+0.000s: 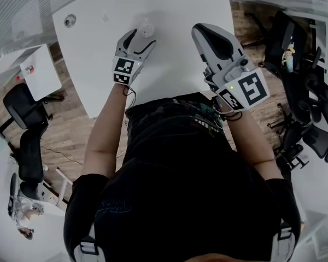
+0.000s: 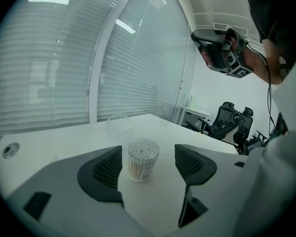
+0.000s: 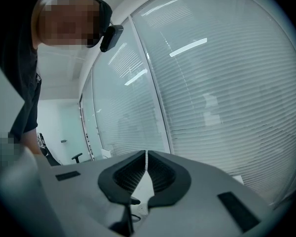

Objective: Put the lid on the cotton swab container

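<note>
Left gripper jaws apart before the lidless cotton swab container (white tips packed upright); right gripper jaws together.

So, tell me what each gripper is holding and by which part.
Nothing is held. The left gripper has its jaws wide apart, framing the open cotton swab container without touching it. The right gripper is shut on nothing.

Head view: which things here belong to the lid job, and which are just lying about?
Job: cotton swab container, open-topped; what looks like its clear lid behind it; left tongs, open, gripping nothing; right tongs, shut, empty.
Lying about: office chairs; round grommet; small side table.
</note>
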The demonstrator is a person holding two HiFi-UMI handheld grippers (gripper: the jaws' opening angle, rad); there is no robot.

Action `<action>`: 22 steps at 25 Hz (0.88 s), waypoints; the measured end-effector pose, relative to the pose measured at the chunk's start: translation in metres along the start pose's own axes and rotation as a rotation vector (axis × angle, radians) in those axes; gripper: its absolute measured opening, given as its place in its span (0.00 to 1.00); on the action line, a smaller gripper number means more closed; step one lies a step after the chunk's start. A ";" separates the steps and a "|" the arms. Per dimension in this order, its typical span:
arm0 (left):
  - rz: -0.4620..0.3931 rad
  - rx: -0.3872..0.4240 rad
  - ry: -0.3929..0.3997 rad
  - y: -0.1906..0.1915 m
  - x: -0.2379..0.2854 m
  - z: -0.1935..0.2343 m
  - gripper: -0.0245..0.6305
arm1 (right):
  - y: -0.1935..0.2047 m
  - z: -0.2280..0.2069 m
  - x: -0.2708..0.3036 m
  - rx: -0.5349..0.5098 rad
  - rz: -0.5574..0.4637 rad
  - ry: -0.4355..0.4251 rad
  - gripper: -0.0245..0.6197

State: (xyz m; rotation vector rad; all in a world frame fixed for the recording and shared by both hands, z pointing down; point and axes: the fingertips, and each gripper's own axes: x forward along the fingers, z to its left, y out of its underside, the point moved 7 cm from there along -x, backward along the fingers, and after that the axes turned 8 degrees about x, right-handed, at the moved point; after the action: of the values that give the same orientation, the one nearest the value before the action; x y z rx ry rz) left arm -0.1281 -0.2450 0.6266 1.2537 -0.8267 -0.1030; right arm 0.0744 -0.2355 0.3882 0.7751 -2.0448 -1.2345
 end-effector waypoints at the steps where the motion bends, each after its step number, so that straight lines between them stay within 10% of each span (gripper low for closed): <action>1: 0.007 0.001 -0.002 0.002 0.003 0.000 0.55 | 0.000 -0.002 -0.001 -0.001 0.003 0.002 0.08; 22: 0.099 0.123 -0.037 0.026 0.037 0.004 0.54 | 0.017 -0.009 0.008 -0.042 0.074 -0.005 0.08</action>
State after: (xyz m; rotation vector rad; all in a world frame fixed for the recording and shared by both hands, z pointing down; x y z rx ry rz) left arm -0.1135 -0.2580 0.6675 1.3270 -0.9376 0.0043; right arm 0.0733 -0.2399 0.4087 0.6715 -2.0266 -1.2356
